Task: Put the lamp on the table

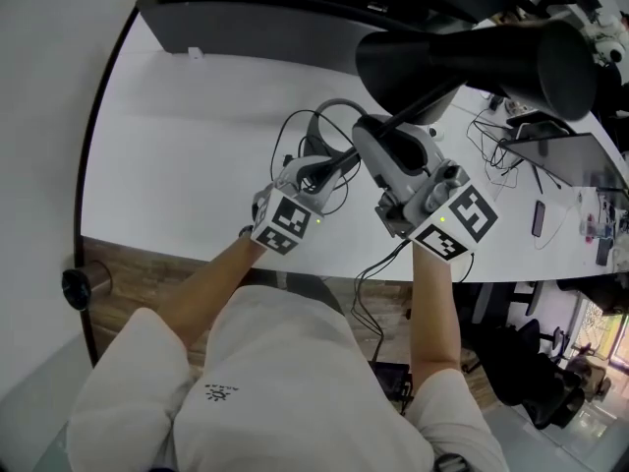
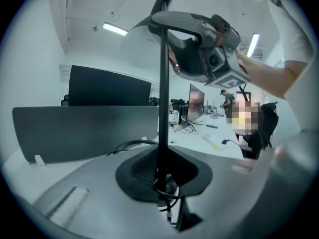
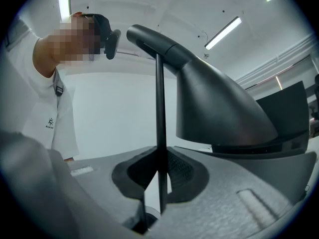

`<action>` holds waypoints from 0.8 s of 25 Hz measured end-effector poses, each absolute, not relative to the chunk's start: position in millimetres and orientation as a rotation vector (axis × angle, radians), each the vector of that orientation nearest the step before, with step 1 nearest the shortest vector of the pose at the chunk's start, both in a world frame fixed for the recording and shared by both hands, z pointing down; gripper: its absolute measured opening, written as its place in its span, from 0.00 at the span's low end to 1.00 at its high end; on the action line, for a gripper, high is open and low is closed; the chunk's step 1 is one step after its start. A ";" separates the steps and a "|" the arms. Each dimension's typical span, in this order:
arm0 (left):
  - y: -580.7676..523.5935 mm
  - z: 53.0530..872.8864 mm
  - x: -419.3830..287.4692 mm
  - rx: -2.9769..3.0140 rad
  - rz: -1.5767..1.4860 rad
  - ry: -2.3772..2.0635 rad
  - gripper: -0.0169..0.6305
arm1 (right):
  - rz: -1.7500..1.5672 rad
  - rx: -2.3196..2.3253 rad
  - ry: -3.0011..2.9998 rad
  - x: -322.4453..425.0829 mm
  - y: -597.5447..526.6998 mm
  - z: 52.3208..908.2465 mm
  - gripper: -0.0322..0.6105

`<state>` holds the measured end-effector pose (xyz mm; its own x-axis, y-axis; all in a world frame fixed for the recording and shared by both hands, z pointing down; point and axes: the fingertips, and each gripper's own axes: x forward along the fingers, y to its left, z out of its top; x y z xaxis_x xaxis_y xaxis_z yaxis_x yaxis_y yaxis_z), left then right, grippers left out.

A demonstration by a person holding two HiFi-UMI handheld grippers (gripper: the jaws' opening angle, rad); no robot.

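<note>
A black lamp with a big cone shade (image 1: 482, 62) and a thin straight stem (image 1: 423, 101) hangs over the white table (image 1: 187, 165), gripped by both grippers. My left gripper (image 1: 326, 162) is shut on the lower stem (image 2: 163, 108), where a black cord (image 2: 167, 188) is bunched against the pads. My right gripper (image 1: 381, 134) is shut on the same stem (image 3: 160, 133) a little higher, right under the shade (image 3: 219, 108). In the left gripper view the right gripper (image 2: 212, 54) shows up the stem. The lamp's foot is hidden behind the jaws.
A dark divider panel (image 1: 256, 28) stands along the table's far side. Loose cables (image 1: 491, 131), a dark screen (image 1: 570, 160) and a phone (image 1: 538, 219) lie at the right. The lamp's cord (image 1: 378, 264) hangs over the near edge. A black chair (image 1: 531, 372) is lower right.
</note>
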<state>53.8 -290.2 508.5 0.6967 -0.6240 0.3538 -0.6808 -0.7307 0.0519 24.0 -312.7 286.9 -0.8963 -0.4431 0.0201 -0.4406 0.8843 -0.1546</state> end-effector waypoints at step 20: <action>-319.1 557.1 52.2 2.693 0.492 -1.076 0.10 | -0.321 -0.743 3.051 25.0 -344.7 339.5 0.11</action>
<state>52.2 -319.1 557.1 0.6794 -0.6301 0.3759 -0.6965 -0.7150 0.0606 25.0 -344.7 339.5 -0.8891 -0.4534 0.0627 -0.4565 0.8686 -0.1930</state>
